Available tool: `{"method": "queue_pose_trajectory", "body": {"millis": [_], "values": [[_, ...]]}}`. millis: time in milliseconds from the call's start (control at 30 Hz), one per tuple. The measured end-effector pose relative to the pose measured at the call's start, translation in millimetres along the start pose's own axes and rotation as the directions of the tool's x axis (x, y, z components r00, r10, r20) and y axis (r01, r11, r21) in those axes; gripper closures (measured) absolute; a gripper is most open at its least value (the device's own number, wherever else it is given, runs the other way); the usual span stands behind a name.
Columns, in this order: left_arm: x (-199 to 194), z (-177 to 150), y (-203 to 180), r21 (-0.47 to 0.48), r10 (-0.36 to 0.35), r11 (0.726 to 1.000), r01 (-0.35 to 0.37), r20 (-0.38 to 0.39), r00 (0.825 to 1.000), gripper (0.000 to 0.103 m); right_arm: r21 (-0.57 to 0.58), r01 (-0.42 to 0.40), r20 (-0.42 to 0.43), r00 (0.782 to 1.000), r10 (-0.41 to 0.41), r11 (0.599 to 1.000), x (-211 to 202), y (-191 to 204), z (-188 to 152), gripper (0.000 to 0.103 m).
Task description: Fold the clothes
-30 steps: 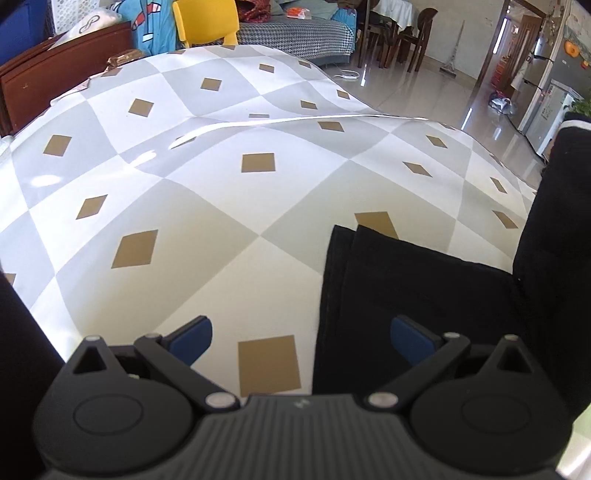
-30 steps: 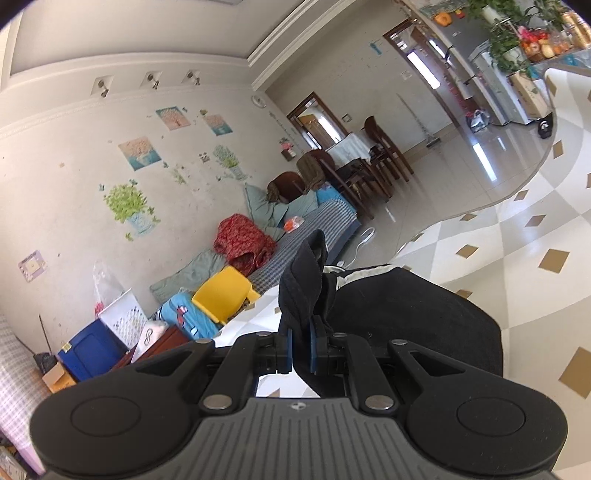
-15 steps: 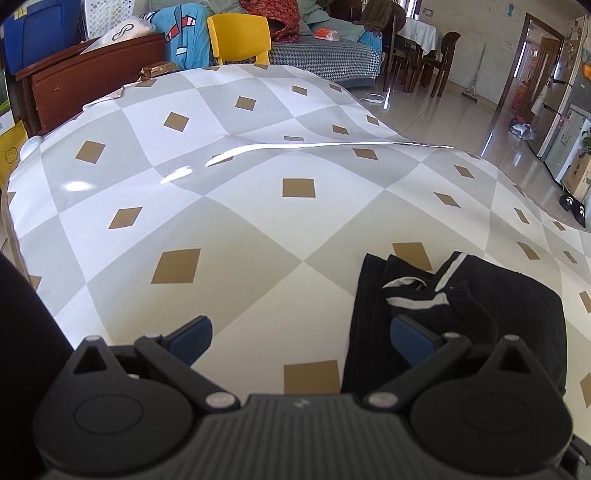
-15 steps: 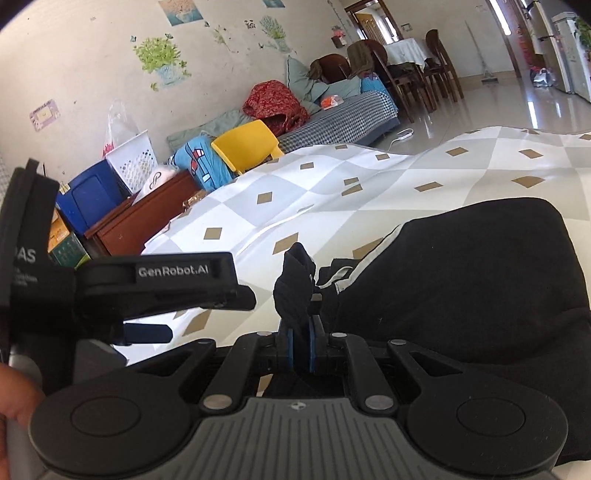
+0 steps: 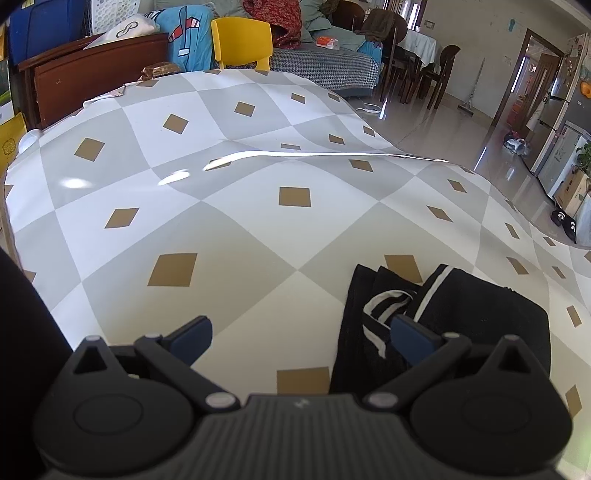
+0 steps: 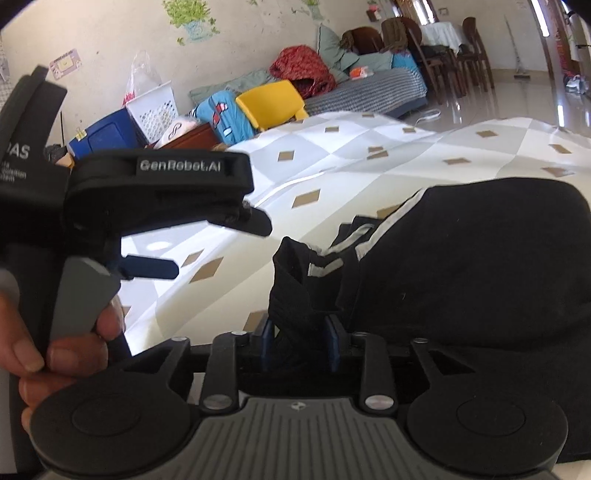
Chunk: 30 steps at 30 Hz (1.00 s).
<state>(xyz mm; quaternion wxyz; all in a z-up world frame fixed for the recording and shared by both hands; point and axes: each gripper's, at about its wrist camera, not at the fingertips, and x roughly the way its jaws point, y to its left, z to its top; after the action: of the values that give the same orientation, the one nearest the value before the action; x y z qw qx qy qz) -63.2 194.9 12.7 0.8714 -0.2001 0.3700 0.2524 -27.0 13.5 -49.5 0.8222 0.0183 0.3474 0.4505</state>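
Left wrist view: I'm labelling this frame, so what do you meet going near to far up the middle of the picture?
Left gripper, open → patterned tablecloth → raised crease in the cloth → yellow chair → red bundle on the sofa.

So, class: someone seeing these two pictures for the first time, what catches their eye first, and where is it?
The black garment with white stripes, lying bunched on the near right of the diamond-patterned tablecloth. A fold of it stands between the right gripper fingers. The left gripper is wide open just left of it, and a yellow chair glows beyond the table.
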Motion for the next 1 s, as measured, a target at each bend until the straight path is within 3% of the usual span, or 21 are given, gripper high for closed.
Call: {"method": "queue_pose_trajectory", "body": {"millis": [100,367,800,1000], "values": [[0.0,-1.2,-2.1,0.012,-0.004,1.0,0.004,-0.001,1.0,0.0,-0.031,-0.013,-0.033,0.999,0.012,0.999,1.8,3.8,-4.8,0.063],[3.6,-9.1,-11.0,0.055,-0.02,0.998,0.021,-0.025,1.0,0.0,-0.046,-0.027,-0.064,0.998,0.024,0.999,-5.9,3.0,-8.5,0.06],[12.9,-16.2,-9.0,0.113,0.061,0.992,-0.054,-0.062,0.996,0.0,-0.074,-0.042,0.004,0.999,0.042,0.996,-23.1,7.7,-3.7,0.06],[17.2,-19.4,-8.0,0.14,0.099,0.986,-0.087,-0.077,0.992,0.0,-0.067,0.003,-0.008,1.0,-0.003,0.998,-14.9,10.7,2.0,0.06]]}}
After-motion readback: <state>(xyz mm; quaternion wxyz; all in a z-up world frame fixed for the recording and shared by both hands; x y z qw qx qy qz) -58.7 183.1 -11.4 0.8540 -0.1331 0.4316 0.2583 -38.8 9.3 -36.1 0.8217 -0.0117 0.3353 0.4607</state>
